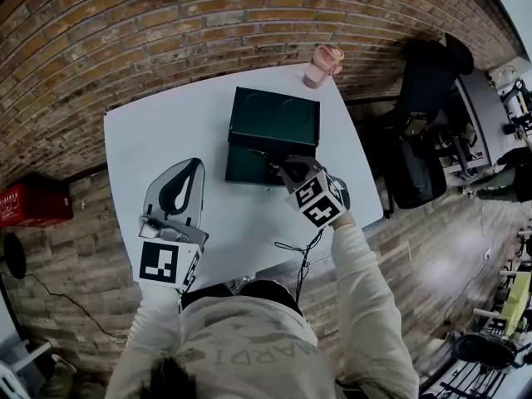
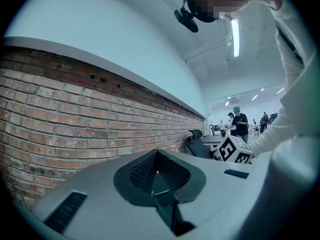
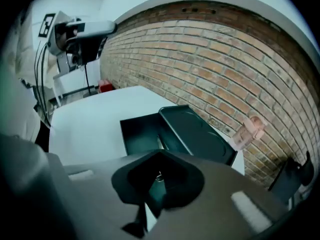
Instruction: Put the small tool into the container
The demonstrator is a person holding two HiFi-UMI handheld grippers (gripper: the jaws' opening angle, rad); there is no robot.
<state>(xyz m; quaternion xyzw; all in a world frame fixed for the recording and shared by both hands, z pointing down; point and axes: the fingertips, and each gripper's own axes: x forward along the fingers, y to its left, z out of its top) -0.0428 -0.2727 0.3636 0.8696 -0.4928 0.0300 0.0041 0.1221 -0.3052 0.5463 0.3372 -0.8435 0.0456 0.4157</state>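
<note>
The dark green container [image 1: 243, 169] lies open in the middle of the white table [image 1: 158, 131], its lid [image 1: 274, 116] folded back toward the brick wall. My right gripper [image 1: 279, 168] is tilted down over the box's near right corner, and its jaws look shut [image 3: 160, 156]. Through the hollow between the jaws a small pale metal glint [image 3: 159, 176], perhaps the small tool, shows over the box's dark floor [image 3: 139, 133]; whether the pads touch it is too small to tell. My left gripper [image 1: 197, 165] hangs level over the table's left part, shut and empty [image 2: 157, 156].
A pink cup [image 1: 322, 63] stands at the table's far right corner [image 3: 248, 130]. A red box [image 1: 33, 202] sits on the floor at the left. A black office chair [image 1: 424, 123] is right of the table. A thin cable [image 1: 301, 256] hangs by the near edge.
</note>
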